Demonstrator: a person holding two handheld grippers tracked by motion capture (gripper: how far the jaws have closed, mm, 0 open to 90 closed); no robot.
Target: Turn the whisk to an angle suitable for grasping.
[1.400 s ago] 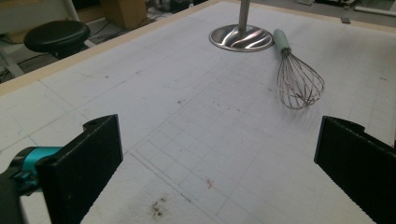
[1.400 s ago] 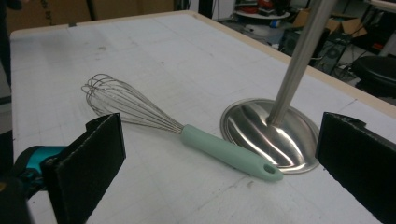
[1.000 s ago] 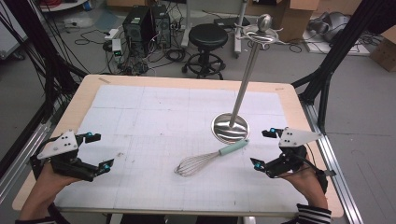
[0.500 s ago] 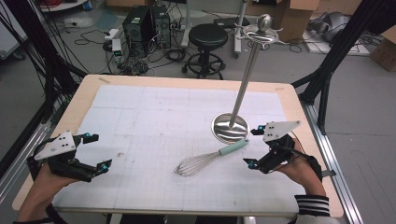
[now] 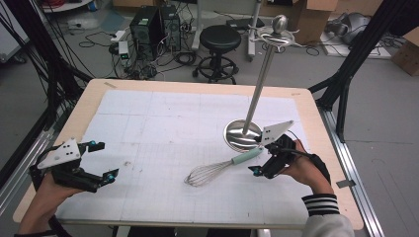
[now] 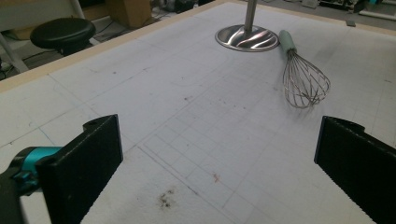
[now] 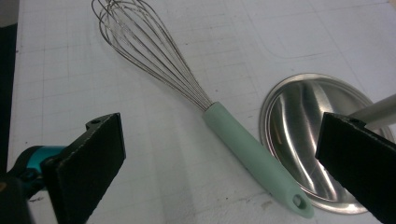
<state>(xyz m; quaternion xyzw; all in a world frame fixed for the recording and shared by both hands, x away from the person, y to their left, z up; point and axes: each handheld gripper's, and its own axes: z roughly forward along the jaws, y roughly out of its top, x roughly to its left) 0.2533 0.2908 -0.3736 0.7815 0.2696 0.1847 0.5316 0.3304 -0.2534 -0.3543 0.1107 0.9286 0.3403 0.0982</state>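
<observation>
Above whisk handle (image 7: pixel 254 156), right gripper (image 5: pixel 258 156) now nearer.

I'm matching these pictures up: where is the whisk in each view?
High view: whisk lower centre, beside the right gripper.
Left gripper view: upper right, wires nearest the camera.
Right gripper view: centre, between the open jaws.
Shared landmark: the stand's round steel base, by the handle end.

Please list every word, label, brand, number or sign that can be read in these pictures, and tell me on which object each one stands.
None can be read: the whisk, the metal stand, both grippers and the gridded table mat carry no legible writing.
The cardboard boxes on the floor behind: any print is too small and blurred.
</observation>
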